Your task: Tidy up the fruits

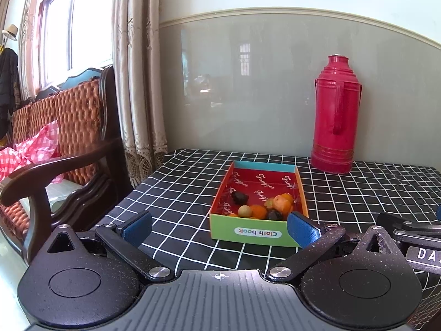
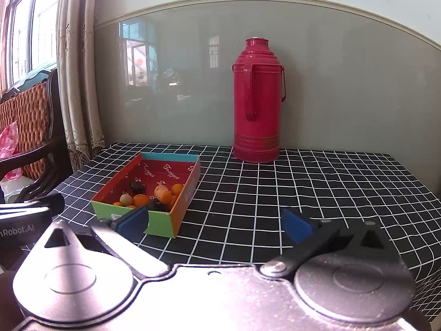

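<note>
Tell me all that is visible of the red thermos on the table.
The red thermos is a tall cylinder, apparently painted metal, with a stepped shoulder, a narrower neck and a small silvery spot on its cap. A red strap handle runs down its side, and a thin carrying bail hangs opposite. Worn gold bands ring the lower part. It stands upright at the back of the checked tablecloth, close to the wall, apart from the fruit box.

A home living room: curtained window point(image 1: 63, 27); wooden armchair point(image 1: 69, 143); red thermos point(image 2: 257, 102).
</note>
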The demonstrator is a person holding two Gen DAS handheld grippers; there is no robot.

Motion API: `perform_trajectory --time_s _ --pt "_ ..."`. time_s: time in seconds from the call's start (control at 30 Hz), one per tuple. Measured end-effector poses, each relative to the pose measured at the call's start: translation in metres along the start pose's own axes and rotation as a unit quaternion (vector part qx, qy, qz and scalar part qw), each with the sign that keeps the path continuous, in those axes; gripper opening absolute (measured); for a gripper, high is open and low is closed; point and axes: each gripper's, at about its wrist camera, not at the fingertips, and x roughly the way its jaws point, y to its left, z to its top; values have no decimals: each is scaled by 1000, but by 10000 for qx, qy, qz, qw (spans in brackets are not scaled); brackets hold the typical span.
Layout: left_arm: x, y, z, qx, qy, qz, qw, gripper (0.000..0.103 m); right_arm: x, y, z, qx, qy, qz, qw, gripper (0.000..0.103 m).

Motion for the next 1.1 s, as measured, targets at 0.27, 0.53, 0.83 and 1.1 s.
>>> perform_trajectory --time_s 0.27,0.53,0.83,1.1 --pt "0 0 0 1 0 -4 10000 103 1 1 0 6 20 12 10000 97" --pt "0 -1 1 5 -4 1 10000 103 0 1 -1 1 11 16 10000 97" --pt "1 -2 3 9 -3 0 10000 103 0 1 -1 -8 22 28 10000 97" --pt "1 -4 3 56 -20 6 10000 103 0 1 -1 0 8 33 10000 97"
